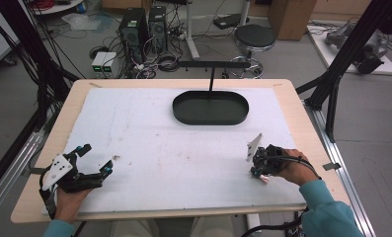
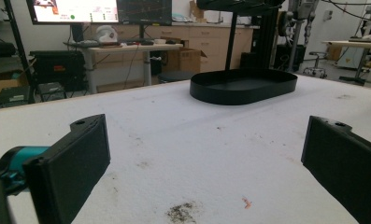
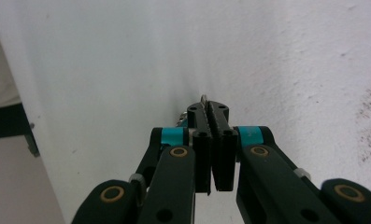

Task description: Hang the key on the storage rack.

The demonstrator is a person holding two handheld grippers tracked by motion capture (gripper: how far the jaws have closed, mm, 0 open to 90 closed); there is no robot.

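My left gripper (image 1: 97, 158) rests low over the white mat (image 1: 183, 158) near the front left corner. It is open, and its two black jaws stand wide apart with nothing between them (image 2: 206, 158). My right gripper (image 1: 259, 174) is held at the front right, tipped steeply down toward the mat. Its jaws are pressed together (image 3: 209, 108), and a small thin silvery tip (image 3: 203, 98) pokes out beyond them; what that thing is I cannot tell. A black oval tray (image 1: 211, 118) sits empty at the far middle of the mat, also ahead in the left gripper view (image 2: 244, 91).
The mat carries dark smudges (image 2: 182, 212) and a small orange fleck (image 2: 246, 202) close to my left gripper. The wooden table edge (image 1: 317, 148) runs right of my right hand. A black post (image 1: 212, 79) rises behind the tray. Computers, cables and a stool stand beyond the table.
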